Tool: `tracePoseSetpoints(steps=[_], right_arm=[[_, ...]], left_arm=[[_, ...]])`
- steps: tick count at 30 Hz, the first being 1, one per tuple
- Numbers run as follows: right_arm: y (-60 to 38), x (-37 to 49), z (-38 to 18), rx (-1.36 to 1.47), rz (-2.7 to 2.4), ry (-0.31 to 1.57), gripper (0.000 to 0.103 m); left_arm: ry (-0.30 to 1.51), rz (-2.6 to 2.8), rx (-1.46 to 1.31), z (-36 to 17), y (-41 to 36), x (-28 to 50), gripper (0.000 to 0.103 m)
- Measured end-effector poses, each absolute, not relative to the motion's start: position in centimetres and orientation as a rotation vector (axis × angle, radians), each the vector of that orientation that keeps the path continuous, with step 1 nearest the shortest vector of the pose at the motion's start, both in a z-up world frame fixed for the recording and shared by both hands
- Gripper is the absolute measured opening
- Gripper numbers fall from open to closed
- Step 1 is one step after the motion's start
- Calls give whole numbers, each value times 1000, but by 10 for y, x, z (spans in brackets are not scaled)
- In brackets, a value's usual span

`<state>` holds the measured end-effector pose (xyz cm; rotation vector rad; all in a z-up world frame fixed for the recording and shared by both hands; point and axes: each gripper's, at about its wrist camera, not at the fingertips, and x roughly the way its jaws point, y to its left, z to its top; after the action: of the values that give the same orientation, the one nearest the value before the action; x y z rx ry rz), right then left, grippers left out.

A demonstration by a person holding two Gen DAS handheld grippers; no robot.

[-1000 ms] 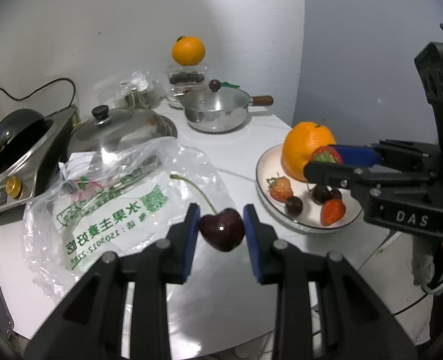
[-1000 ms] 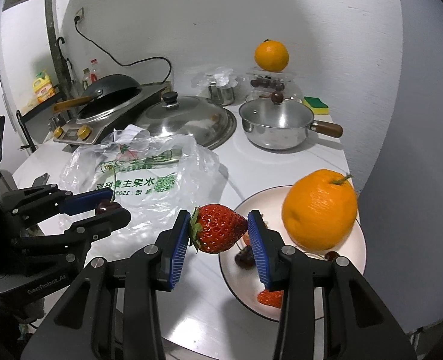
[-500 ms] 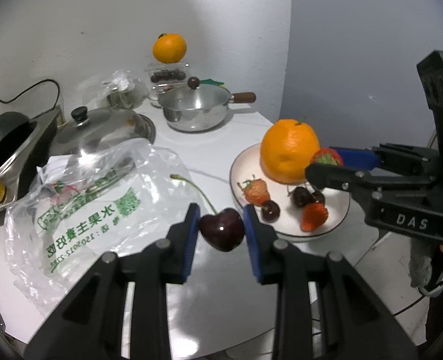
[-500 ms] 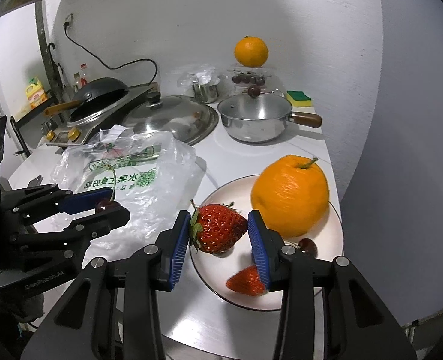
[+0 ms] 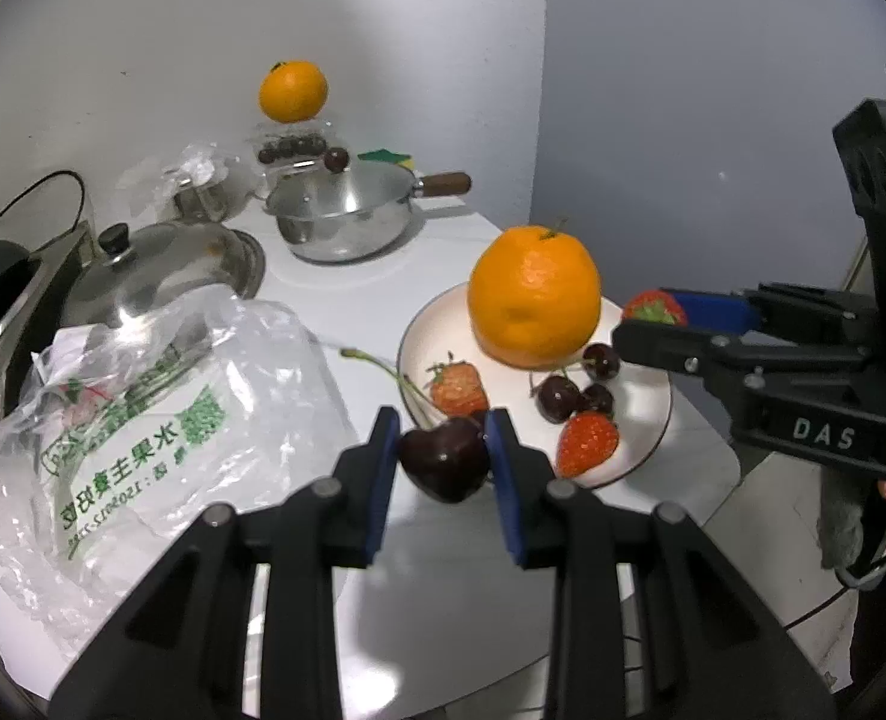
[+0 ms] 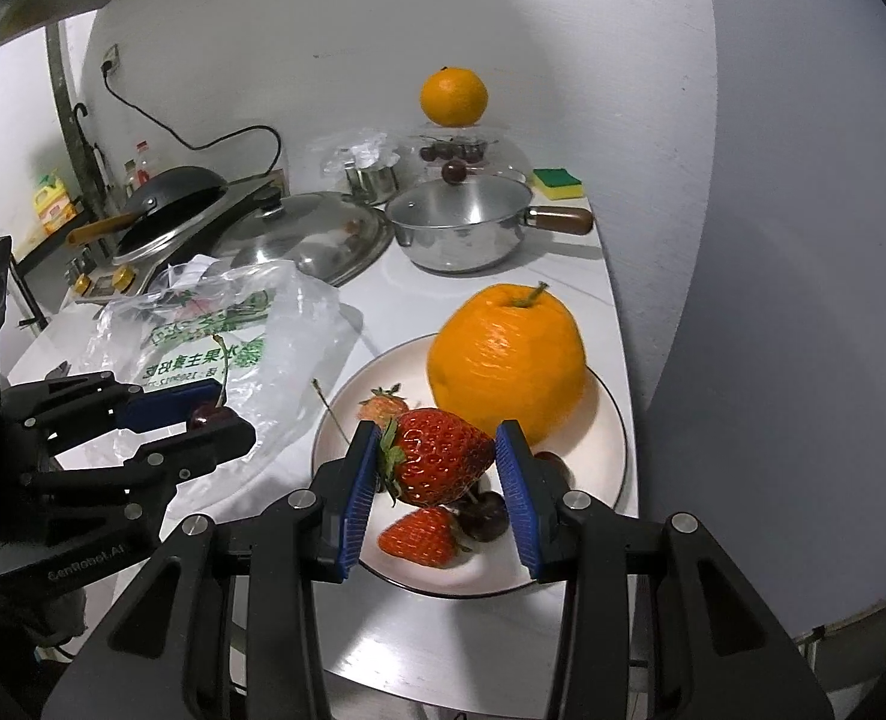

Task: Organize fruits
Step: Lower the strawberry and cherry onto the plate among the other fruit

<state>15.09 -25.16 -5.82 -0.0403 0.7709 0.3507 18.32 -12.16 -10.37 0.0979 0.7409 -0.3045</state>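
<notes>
Two grippers are carrying fruit to the plate [image 6: 613, 420] on the white table [image 5: 353, 294]. The left gripper [image 5: 443, 450] is pinching a dark cherry [image 5: 444, 461] between its blue pads, and the cherry's long stem is sticking up toward the plate's near edge. The right gripper [image 6: 437, 465] is pinching a big red strawberry [image 6: 437, 465], and it is hanging right over the plate.

The plate is holding a big orange [image 6: 505, 360], two strawberries and a few dark cherries. Beside it, a crinkly plastic bag [image 5: 161, 420] with green writing is lying on the table. Farther back, a steel pan [image 6: 460, 228] and a second orange [image 6: 453, 97] are sitting by the wall.

I think this is the dropping-off step. The strawberry looks ready to go down, but the spot under it is crowded, so the gripper is needing a bare patch of plate and a low, gentle let-go so nothing rolls. The cherry is hanging just outside the rim, so I think the left gripper is needing to go a bit farther over the plate before its pads spread.
</notes>
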Motion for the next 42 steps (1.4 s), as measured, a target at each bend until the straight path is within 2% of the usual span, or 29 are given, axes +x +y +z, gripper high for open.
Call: tracePoseSetpoints(steps=[27,42], right_arm=[[-305,158,-89,3,288,820,42],[-293,169,-109,-5,320,859,42]], left_arm=[[806,-381,123,-135,-175,208,31],[841,-394,106,-149,-175,223,32]])
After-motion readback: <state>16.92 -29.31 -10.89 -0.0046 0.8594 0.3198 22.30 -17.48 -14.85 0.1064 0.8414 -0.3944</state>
